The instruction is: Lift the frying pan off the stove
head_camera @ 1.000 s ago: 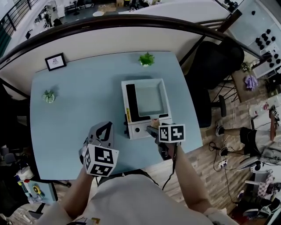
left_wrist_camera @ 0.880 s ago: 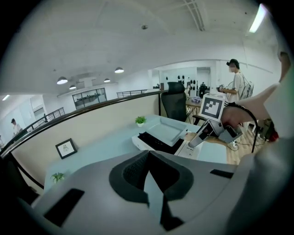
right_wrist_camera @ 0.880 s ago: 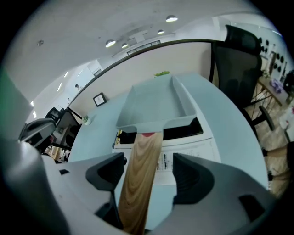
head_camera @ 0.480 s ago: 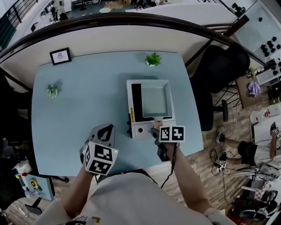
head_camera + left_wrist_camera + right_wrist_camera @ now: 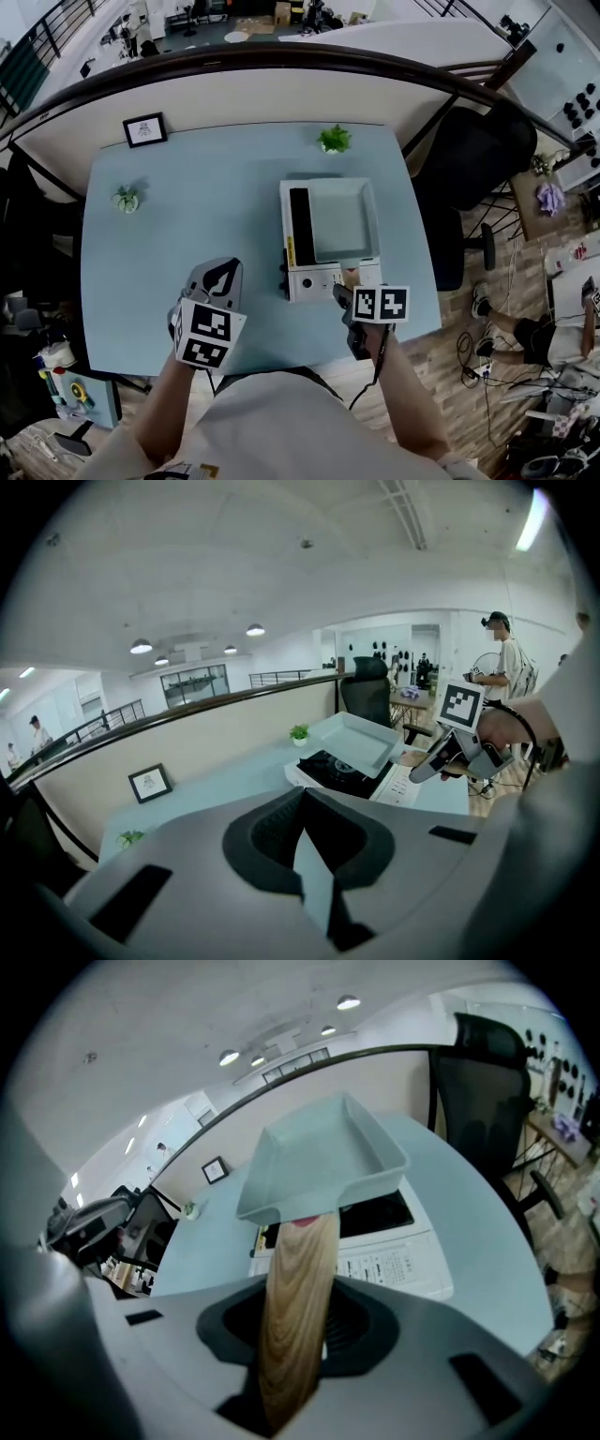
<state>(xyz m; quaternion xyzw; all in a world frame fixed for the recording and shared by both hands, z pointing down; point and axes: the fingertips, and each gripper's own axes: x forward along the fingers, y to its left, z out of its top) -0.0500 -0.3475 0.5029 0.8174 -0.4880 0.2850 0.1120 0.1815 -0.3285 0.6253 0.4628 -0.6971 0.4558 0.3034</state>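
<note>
A square pale-green frying pan (image 5: pixel 342 220) is over the black top of a white stove (image 5: pixel 314 279) on the table. Its wooden handle (image 5: pixel 295 1307) points toward me and runs between the jaws of my right gripper (image 5: pixel 345 286), which is shut on it. In the right gripper view the pan (image 5: pixel 323 1162) fills the middle above the stove (image 5: pixel 394 1251). I cannot tell whether the pan still rests on the cooktop. My left gripper (image 5: pixel 223 272) hovers over the table to the left of the stove, shut and holding nothing. Its tips (image 5: pixel 303 794) meet in its own view.
The light-blue table (image 5: pixel 187 234) carries two small potted plants (image 5: pixel 335 139) (image 5: pixel 125 199) and a framed picture (image 5: pixel 145 129) near its far edge. A black office chair (image 5: pixel 478 141) stands off the table's right side. A curved railing runs behind the table.
The head view has drifted, so the table sits a little lower and further right. The right gripper stays at the pan's handle. The left gripper keeps its place.
</note>
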